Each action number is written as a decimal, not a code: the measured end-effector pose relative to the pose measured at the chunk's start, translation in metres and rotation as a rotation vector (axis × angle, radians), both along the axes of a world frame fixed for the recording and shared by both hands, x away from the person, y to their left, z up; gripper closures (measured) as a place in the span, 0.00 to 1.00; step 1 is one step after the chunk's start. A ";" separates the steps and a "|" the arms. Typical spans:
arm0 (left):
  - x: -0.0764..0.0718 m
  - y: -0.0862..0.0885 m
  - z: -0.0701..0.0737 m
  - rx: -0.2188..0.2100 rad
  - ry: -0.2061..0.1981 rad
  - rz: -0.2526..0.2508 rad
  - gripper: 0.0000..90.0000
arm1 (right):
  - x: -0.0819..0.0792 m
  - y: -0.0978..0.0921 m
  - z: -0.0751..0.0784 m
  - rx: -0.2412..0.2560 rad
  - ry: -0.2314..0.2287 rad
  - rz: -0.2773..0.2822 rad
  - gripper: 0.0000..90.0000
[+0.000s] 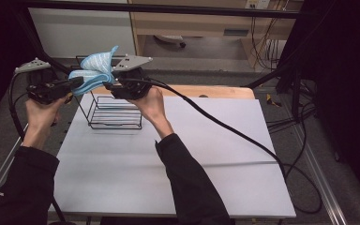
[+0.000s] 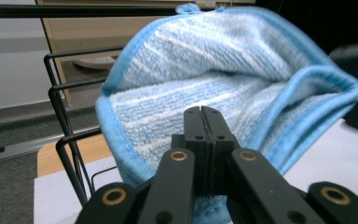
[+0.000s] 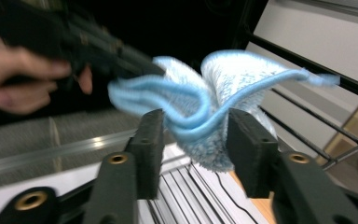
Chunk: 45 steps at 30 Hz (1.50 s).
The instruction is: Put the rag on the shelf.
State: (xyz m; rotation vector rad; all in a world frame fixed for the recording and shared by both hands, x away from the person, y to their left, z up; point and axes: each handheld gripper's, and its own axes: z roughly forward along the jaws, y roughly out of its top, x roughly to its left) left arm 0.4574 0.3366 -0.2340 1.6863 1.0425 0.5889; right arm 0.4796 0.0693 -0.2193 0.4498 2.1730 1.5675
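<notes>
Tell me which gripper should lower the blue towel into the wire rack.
Left. The left gripper is already shut on the blue towel, holding it above the wire rack. The right gripper stands open around a fold, gripping nothing, so it would probably need to close first.

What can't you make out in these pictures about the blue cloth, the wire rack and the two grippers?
- Blue cloth: its lower edge, left gripper view, hidden behind the shut jaws of the left gripper.
- Wire rack: its top rear, high view, hidden by cloth and the right gripper.
- Hand on the far gripper: right gripper view, motion-blurred.
- Whether the right gripper's pads touch the cloth: unclear.
</notes>
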 end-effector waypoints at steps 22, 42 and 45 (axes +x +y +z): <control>-0.002 0.006 -0.003 -0.038 -0.027 0.023 0.99 | 0.016 0.020 -0.031 -0.076 0.167 0.040 0.90; -0.009 0.004 0.008 0.050 0.007 0.028 0.99 | 0.007 0.018 -0.029 -0.065 0.131 0.027 0.80; -0.004 0.003 -0.009 0.081 0.036 0.034 0.99 | 0.005 0.016 -0.025 -0.043 0.119 0.027 0.87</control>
